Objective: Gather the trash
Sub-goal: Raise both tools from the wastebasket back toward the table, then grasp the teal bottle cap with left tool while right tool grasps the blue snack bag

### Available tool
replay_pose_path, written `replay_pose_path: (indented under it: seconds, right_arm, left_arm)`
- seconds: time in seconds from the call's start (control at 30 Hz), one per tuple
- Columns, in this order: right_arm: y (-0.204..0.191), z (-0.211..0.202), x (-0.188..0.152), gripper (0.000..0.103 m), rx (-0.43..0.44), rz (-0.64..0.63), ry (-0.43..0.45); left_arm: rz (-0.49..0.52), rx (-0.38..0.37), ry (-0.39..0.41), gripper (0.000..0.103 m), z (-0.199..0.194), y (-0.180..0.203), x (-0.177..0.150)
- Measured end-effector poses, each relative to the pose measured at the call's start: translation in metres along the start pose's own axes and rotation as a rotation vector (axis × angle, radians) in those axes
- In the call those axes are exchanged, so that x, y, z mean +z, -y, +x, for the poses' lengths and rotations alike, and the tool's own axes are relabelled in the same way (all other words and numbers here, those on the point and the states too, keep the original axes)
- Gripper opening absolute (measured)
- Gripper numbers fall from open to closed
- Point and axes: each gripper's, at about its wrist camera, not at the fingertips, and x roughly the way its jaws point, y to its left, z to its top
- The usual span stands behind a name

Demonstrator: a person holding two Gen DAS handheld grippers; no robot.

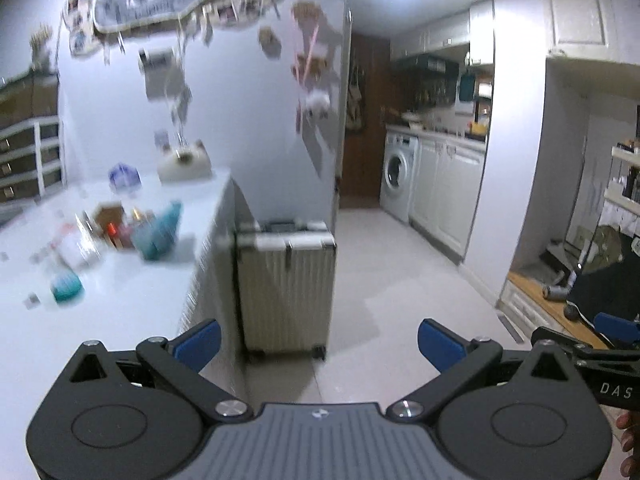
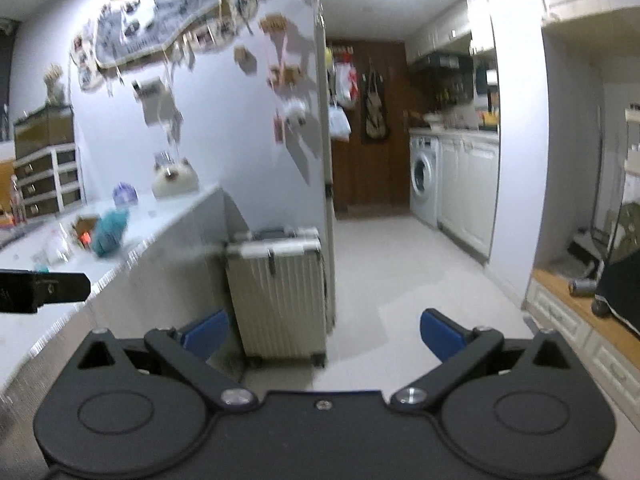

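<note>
Left gripper (image 1: 319, 342): spread wide, empty, held over the floor beside the counter (image 1: 132, 312).
Right gripper (image 2: 324, 338): also wide open, nothing in it.
Trash: a blurred cluster (image 1: 116, 236) on the counter, including a teal crumpled item (image 1: 158, 234); apart from both grippers.
Risk: the clutter is blurred, so a hasty reach could likely grab a non-trash item or knock pieces off the counter's edge.
Surface: white, glossy counter.
Room: a ribbed suitcase (image 1: 286, 284) against the counter's end, a washing machine (image 1: 398, 174) beyond.

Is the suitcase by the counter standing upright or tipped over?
Upright. The suitcase stands on its wheels on the floor beside the end of the white counter, handle at top, in both wrist views.
</note>
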Motion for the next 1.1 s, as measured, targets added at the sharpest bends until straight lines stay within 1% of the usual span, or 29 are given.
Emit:
replay_pose_path:
  seconds: [0.07,0.23,0.47,0.5,0.6,0.73,0.87,1.0,1.1]
  right_arm:
    - [-0.009,-0.004,0.012,0.103,0.013,0.003,0.037]
    - [-0.038,0.001,0.041,0.103,0.067,0.024,0.081]
    - [-0.106,0.026,0.088,0.103,0.156,-0.004,0.12]
    - [-0.116,0.03,0.092,0.103,0.175,-0.016,0.123]
    - [-0.151,0.044,0.108,0.103,0.218,-0.048,0.121]
    - [-0.193,0.071,0.126,0.103,0.266,-0.067,0.098]
    - [-0.226,0.108,0.137,0.103,0.317,-0.038,0.035]
    - [-0.248,0.151,0.138,0.103,0.346,0.037,-0.045]
    - [-0.261,0.185,0.136,0.103,0.359,0.107,-0.107]
  left_arm:
    - [0.01,0.019,0.034,0.103,-0.013,-0.009,0.015]
    - [0.04,0.072,0.099,0.103,-0.037,-0.044,0.045]
    - [0.067,0.162,0.162,0.103,-0.051,-0.113,0.081]
    - [0.065,0.172,0.175,0.103,-0.052,-0.124,0.085]
    - [0.042,0.206,0.18,0.103,-0.047,-0.159,0.094]
    - [0.009,0.264,0.149,0.103,-0.03,-0.204,0.1]
    - [-0.003,0.304,0.1,0.103,0.0,-0.239,0.092]
    - [0.002,0.295,0.029,0.103,0.036,-0.264,0.078]
    - [-0.009,0.265,-0.026,0.103,0.065,-0.278,0.065]
